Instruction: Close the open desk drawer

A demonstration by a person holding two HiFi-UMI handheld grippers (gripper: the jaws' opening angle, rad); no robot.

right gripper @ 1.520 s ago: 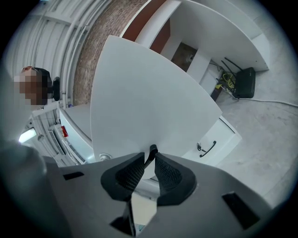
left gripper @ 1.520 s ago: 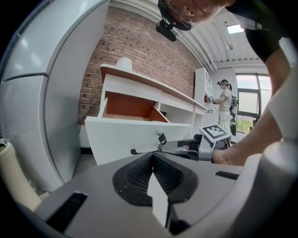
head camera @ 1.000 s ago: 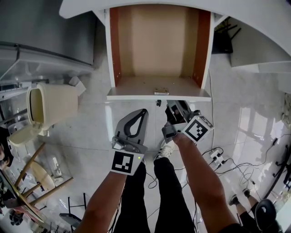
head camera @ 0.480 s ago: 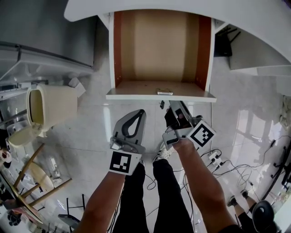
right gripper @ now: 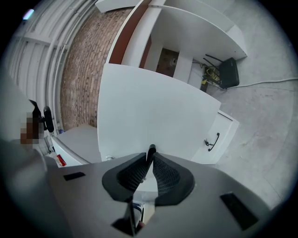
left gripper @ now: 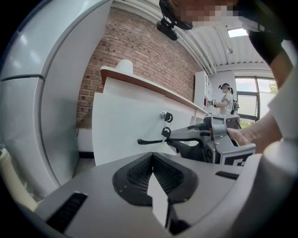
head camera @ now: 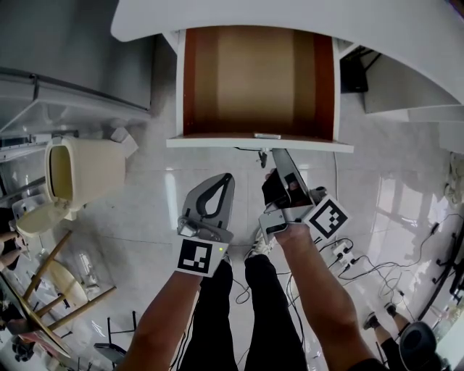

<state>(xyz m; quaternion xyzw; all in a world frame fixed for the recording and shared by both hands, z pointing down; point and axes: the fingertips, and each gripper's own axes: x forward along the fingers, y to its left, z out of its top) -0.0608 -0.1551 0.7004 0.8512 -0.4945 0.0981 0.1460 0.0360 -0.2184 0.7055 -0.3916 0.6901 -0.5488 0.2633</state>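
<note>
Under the white bench (head camera: 290, 18), the drawer (head camera: 257, 80) stands pulled out, its brown inside bare and open to the head view. Its white drawer front (head camera: 217, 143) faces the person, just ahead of both grippers.

The right gripper (head camera: 276, 153) points roughly level at the drawer front, with its fingertips just beside the panel near the middle of its lower edge. In the right gripper view, its fingers (right gripper: 165, 174) have just been closing. They stand almost together, clamped at the tips on a small dark piece (right gripper: 150, 149) at the drawer front. Whether that piece is a key or a pull cannot be told.

The left gripper (head camera: 228, 177) hangs to the left of the right one, short of the drawer front and apart from it. Its fingers (left gripper: 137, 174) are together with nothing between them.

In the left gripper view, a lock with key (left gripper: 166, 116) sits on the drawer front. A cream waste bin (head camera: 80, 170) is on the tiled floor (head camera: 145, 210) left of the drawer. A power strip (head camera: 342, 250) lies on the floor to the right.
</note>
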